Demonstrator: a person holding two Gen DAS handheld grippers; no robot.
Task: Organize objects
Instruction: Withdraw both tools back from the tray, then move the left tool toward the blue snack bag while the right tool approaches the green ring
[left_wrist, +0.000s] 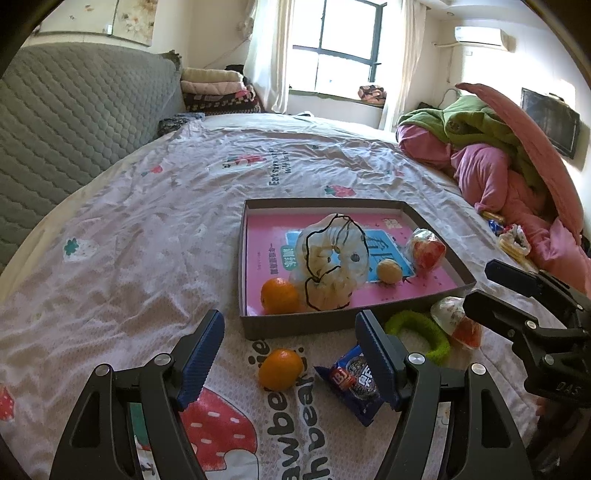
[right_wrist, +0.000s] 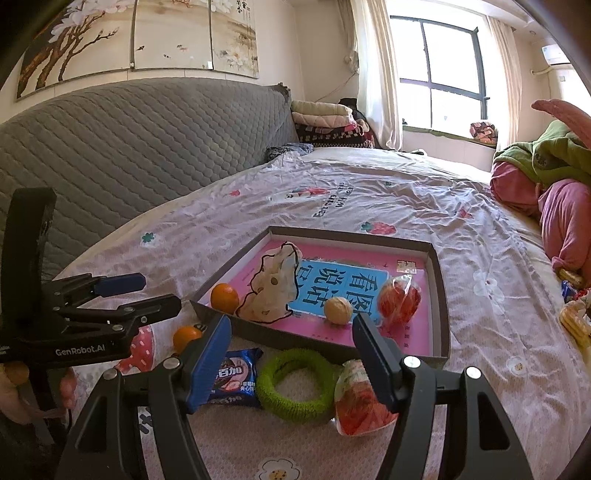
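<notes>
We see a bed (left_wrist: 147, 221) with a box (left_wrist: 436, 291) already holding an orange, a bag, a walnut and wrapped fruit. Outside its near wall lie an orange (left_wrist: 280, 370), snack pack (left_wrist: 356, 382), green ring (right_wrist: 295, 384) and wrapped fruit (right_wrist: 360, 404). We should probably center one item between the fingers before closing. Left claw (left_wrist: 291, 354) and right claw (right_wrist: 291, 354) stand apart, empty.

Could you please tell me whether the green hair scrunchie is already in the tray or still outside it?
Outside. The green hair scrunchie lies on the bedsheet in front of the tray's near wall, between the blue cookie packet and a wrapped red snack.
</notes>
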